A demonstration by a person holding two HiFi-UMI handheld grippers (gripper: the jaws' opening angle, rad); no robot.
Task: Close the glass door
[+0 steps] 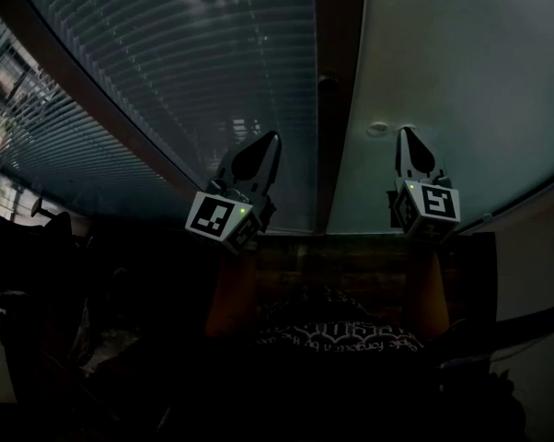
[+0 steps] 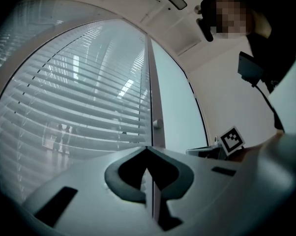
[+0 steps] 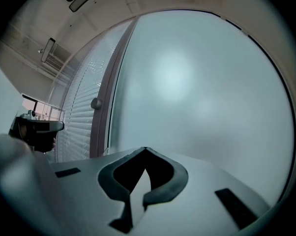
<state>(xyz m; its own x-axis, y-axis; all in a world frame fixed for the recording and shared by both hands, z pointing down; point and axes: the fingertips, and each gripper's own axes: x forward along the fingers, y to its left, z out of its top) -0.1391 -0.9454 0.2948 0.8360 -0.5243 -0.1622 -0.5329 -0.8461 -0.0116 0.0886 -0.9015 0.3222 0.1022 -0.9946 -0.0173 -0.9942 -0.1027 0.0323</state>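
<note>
Head view shows the left hand-held gripper (image 1: 270, 141) and the right hand-held gripper (image 1: 407, 134) raised toward a glazed wall, each pointing to about 12 o'clock. The pale frosted glass door (image 1: 452, 72) fills the picture from 12 to 3 o'clock. The right tool's tip lies over its lower part, but whether it touches the glass cannot be judged from here. A dark upright frame post (image 1: 330, 155) runs between the two tools. From 10 to 12 o'clock hangs a pane covered by grey horizontal blinds (image 1: 185, 72). A small oval fitting (image 1: 378, 129) sits on the door just at 9 o'clock of the right tip; what it is stays unclear. Whether the door's edge meets the post cannot be made out.

In the left gripper view the left tool is closed, its jaws meeting at the tips with nothing between them. Beyond it, at 12 o'clock, a small round knob (image 2: 157, 124) sits on the post. The right tool's black-and-white marker cube (image 2: 231, 139) shows at 4 o'clock, partly cut off by the tool body.

In the right gripper view the right tool is likewise closed and empty. The frosted door fills nearly everything ahead, with the post and knob off at 9 o'clock.

The lower half of the head view is very dark. Two bare forearms (image 1: 231, 297) are faint, and the pale print on a dark garment (image 1: 341, 334) is too dim to read. Black clutter at 8 o'clock is indistinct.
</note>
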